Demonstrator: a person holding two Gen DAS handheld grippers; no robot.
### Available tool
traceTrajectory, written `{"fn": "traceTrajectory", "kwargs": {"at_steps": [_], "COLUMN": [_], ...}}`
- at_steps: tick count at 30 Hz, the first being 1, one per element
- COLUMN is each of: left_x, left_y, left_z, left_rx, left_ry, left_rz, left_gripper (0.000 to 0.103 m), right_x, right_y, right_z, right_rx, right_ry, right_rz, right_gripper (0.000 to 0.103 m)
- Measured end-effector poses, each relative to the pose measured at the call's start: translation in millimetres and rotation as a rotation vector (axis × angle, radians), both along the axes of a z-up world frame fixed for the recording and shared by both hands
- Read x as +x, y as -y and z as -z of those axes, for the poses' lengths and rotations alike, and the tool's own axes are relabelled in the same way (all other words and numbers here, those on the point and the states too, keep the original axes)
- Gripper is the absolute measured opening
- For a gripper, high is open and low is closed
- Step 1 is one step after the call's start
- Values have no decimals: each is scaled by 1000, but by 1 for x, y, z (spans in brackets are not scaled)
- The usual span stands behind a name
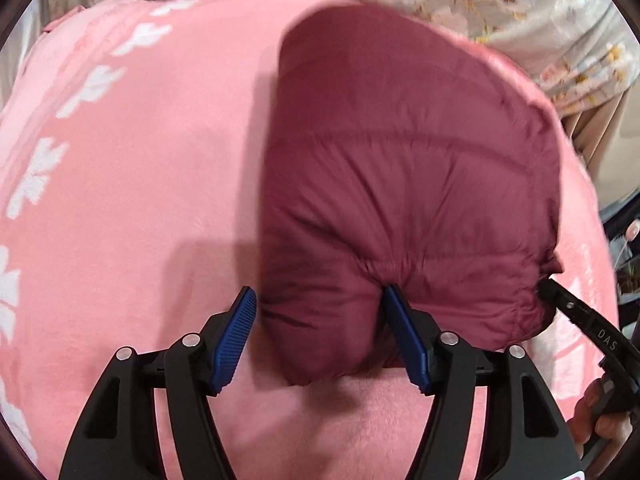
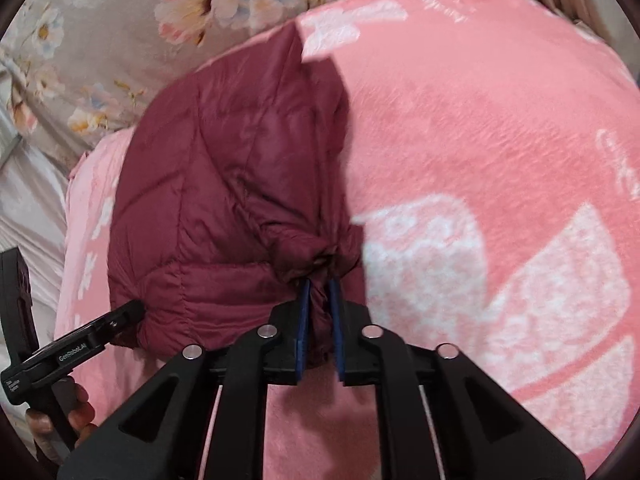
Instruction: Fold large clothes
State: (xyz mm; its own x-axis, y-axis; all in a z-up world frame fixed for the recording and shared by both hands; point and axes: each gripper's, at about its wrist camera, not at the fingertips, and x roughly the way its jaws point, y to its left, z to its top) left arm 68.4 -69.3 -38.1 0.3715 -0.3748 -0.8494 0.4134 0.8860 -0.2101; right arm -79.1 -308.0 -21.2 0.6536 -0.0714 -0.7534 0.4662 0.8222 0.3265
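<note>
The jacket [image 1: 404, 184], a dark red quilted one, lies folded into a thick bundle on a pink blanket [image 1: 132, 168] with white flower prints. It stretches away in front of both tongs, its near edge right at their tips.

The left tongs [image 1: 320, 336] stand wide open. Their blue pads [image 1: 234, 344] sit apart, and a puffy lobe of the jacket's near edge bulges into the gap between them; the right-hand pad presses into a crease of the fabric, while the left-hand pad looks just clear of it. Nothing is pinched.

The right tongs [image 2: 320, 324] are nearly closed, squeezing a bunched knot of jacket fabric between the two pads [image 2: 303, 332]. The gathered cloth puckers just beyond the tips.

In the right wrist view the left tongs [image 2: 134, 310] show to the left, their tip touching the jacket's near corner. In the left wrist view the right tongs [image 1: 546, 290] reach in from the right to the jacket's other near corner.

Beyond the blanket, past the jacket's far end, lies a grey floral sheet [image 2: 100, 52].
</note>
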Motion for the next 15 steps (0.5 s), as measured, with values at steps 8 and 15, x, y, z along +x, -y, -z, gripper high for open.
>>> {"fn": "traceTrajectory", "kwargs": {"at_steps": [8,15], "left_x": [39,79], "left_y": [-14,29], "left_z": [-86,-106], "left_rx": [-72,-95], "left_ry": [204,216], "left_rz": [-57,-64], "left_gripper": [62,62], "right_x": [34,96], "right_y": [29,55], "right_z": [-75,-69], "right_rx": [-49,90], "right_ry": [168,181], "right_rz": [36,73], "right_gripper": [33,37]}}
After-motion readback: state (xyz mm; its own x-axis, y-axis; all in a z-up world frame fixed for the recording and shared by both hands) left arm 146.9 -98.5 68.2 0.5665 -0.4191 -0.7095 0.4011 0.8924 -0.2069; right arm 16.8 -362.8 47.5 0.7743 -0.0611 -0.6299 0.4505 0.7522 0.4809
